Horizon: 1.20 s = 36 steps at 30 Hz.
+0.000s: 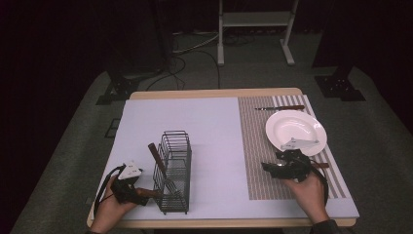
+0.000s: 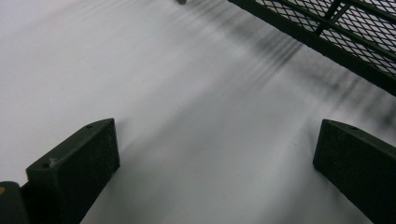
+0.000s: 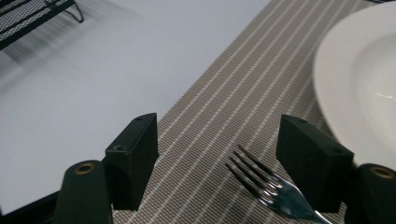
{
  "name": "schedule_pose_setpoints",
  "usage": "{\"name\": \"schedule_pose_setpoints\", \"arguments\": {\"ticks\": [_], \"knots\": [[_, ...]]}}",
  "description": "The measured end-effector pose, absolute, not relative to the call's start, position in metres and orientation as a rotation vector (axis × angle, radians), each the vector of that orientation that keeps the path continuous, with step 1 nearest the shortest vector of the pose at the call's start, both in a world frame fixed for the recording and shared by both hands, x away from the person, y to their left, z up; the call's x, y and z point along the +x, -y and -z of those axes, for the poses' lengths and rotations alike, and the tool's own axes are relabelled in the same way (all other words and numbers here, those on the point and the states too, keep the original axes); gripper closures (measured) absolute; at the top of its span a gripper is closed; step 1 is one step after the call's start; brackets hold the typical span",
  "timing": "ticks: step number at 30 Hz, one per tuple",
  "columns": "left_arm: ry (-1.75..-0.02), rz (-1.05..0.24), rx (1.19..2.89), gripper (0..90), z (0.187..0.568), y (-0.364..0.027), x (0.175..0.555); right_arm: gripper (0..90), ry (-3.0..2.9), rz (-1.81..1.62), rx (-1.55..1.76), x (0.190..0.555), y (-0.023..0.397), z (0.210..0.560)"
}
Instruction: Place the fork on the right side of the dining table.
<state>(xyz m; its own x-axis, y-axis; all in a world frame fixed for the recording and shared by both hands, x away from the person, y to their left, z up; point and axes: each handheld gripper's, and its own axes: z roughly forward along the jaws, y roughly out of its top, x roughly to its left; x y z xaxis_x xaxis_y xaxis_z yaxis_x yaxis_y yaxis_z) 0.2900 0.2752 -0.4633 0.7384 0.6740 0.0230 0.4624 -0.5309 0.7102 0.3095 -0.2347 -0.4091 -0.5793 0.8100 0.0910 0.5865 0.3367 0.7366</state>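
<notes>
Cutlery is being laid: a fork lies on the mat beside the plate, between the jaws of the right gripper, which is spread wide and empty. The left gripper (also wide open, holding nothing) is rested on the bench by the rack.

My left claw has bare counter between its spread jaws, and ahead too; the wire rack walls off its right. My right claw sits over the striped mat, room open ahead-left. A fork lies between its jaws, close to the right one, and the plate crowds just beyond.
</notes>
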Motion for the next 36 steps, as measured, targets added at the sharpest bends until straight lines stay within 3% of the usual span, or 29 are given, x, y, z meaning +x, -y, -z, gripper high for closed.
{"name": "schedule_pose_setpoints", "arguments": {"ticks": [14,36], "knots": [[-0.851,-0.385,2.228,0.0,0.463,-0.275,0.29,27.9,-2.442,-1.082,1.071,0.31,0.18,0.417],[-0.851,-0.385,2.229,0.0,0.463,-0.275,0.29,19.2,-2.577,-1.077,0.876,0.31,0.106,0.435]]}}
